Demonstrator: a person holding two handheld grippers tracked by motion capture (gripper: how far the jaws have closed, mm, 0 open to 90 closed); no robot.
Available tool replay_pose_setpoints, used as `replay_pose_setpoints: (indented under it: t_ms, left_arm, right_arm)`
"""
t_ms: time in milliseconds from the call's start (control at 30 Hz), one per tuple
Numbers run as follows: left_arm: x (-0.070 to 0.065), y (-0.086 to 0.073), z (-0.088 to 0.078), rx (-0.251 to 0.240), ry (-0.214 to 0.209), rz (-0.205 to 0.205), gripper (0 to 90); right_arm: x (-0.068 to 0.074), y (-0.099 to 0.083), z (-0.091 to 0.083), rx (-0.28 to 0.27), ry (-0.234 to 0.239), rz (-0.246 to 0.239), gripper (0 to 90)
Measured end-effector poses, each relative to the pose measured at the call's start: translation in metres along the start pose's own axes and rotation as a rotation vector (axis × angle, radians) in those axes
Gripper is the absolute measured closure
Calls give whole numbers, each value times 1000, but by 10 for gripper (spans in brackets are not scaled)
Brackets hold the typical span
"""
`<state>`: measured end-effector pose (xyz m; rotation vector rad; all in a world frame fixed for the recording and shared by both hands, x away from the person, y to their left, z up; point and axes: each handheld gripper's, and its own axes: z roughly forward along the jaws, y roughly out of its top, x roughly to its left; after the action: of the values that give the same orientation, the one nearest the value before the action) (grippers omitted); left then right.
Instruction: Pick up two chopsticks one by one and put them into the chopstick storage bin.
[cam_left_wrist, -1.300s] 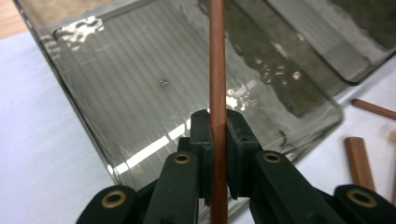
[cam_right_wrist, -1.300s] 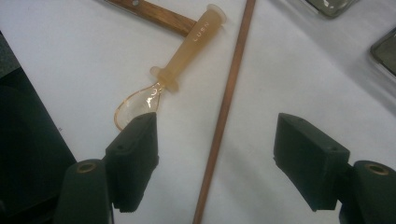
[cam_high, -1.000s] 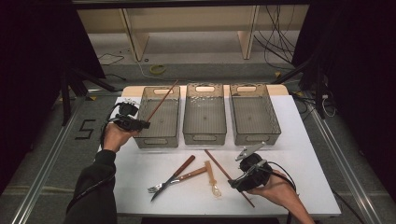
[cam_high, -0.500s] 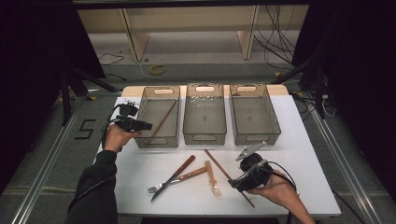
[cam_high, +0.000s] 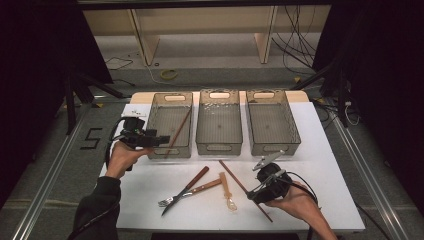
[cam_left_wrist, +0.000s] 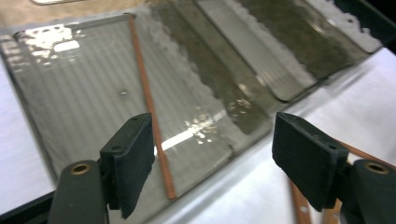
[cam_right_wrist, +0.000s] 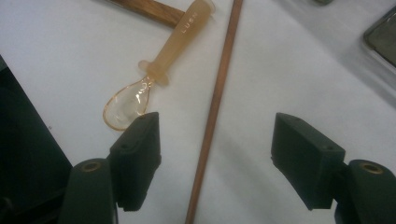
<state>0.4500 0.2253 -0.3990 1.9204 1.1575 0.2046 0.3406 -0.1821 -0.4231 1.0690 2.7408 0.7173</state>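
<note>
With one thin brown wooden chopstick lying in the leftmost clear plastic bin below the just-opened, empty left gripper, the open right gripper should close squarely across the second chopstick beside the translucent amber plastic spoon, which it straddled on the white bench.

Three bins, two chopsticks, one spoon, one fork, one knife.
</note>
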Motion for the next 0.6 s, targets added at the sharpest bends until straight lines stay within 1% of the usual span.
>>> replay_pose_setpoints:
  t_ms: [100,133,233,267,333,367,433,467,500,533,567,600]
  left_arm:
    - [-10,-5,-4,-4,-13,22,263]
    - [-13,-7,-4,-9,-19,28,249]
    - [-22,-14,-7,-30,-37,54,233]
    - [-22,-14,-7,-30,-37,54,225]
    - [-26,-19,-7,-36,-41,67,218]
    - [-30,-23,-8,-43,-49,68,216]
    - [-32,-25,-8,-41,-55,69,212]
    - [-34,-26,-9,-43,-55,76,210]
    - [-38,-28,-10,-49,-59,92,210]
    - [-38,-28,-10,-49,-59,92,209]
    - [-42,-29,-12,-65,-62,99,206]
    - [-42,-29,-12,-65,-62,99,205]
  right_arm:
    - [0,1,2,16,3,-4,357]
    - [0,2,4,36,-4,-7,381]
    - [0,4,9,71,5,-7,414]
    - [0,5,11,85,7,-6,422]
    - [-1,6,15,112,9,-3,448]
    - [-2,7,18,122,11,-10,459]
    - [-2,9,21,145,7,-8,482]
    - [-2,10,23,154,4,-10,494]
    - [-2,10,25,166,4,-10,506]
    - [-2,10,25,166,4,-10,506]
    - [-2,12,27,181,-3,-15,531]
    - [-2,12,29,189,-5,-18,542]
